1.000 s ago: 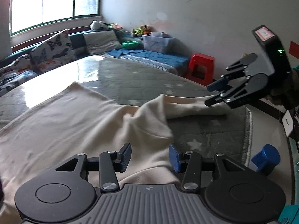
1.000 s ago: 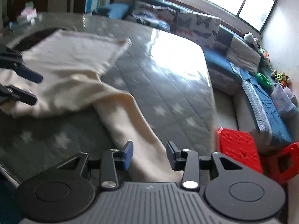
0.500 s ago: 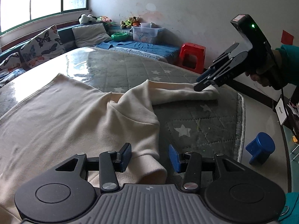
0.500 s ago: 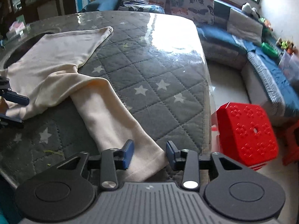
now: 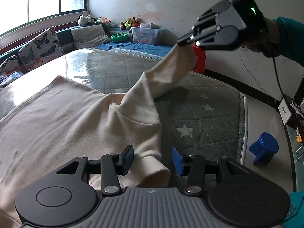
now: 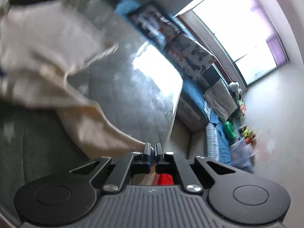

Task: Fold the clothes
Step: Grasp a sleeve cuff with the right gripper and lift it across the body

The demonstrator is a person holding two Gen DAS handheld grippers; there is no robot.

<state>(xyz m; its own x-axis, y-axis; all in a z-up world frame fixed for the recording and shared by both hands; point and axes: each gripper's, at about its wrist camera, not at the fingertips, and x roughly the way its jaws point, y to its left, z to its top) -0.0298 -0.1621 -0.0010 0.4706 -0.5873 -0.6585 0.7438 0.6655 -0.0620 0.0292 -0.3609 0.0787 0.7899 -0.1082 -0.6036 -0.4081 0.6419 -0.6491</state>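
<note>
A cream long-sleeved top [image 5: 62, 117] lies spread on the grey quilted star-pattern table cover [image 5: 205, 114]. My right gripper [image 5: 180, 42] is shut on the end of one sleeve [image 5: 167, 72] and holds it lifted above the table; in the blurred right wrist view the sleeve [image 6: 98, 133] runs from my right gripper [image 6: 152, 149] down to the top's body [image 6: 41, 43]. My left gripper [image 5: 152, 158] is open low over the table, its blue-padded jaws on either side of the other sleeve's cuff [image 5: 152, 167].
A blue plastic stool [image 5: 264, 148] and a red stool [image 5: 199, 59] stand on the floor past the table's right edge. A sofa with butterfly cushions [image 5: 39, 47], a grey pillow and a clear toy bin [image 5: 146, 35] runs along the far wall under the window.
My right gripper has shut on the sleeve end and lifted it up off the table, tilting as it rose. My left gripper has stayed open at the other cuff.
</note>
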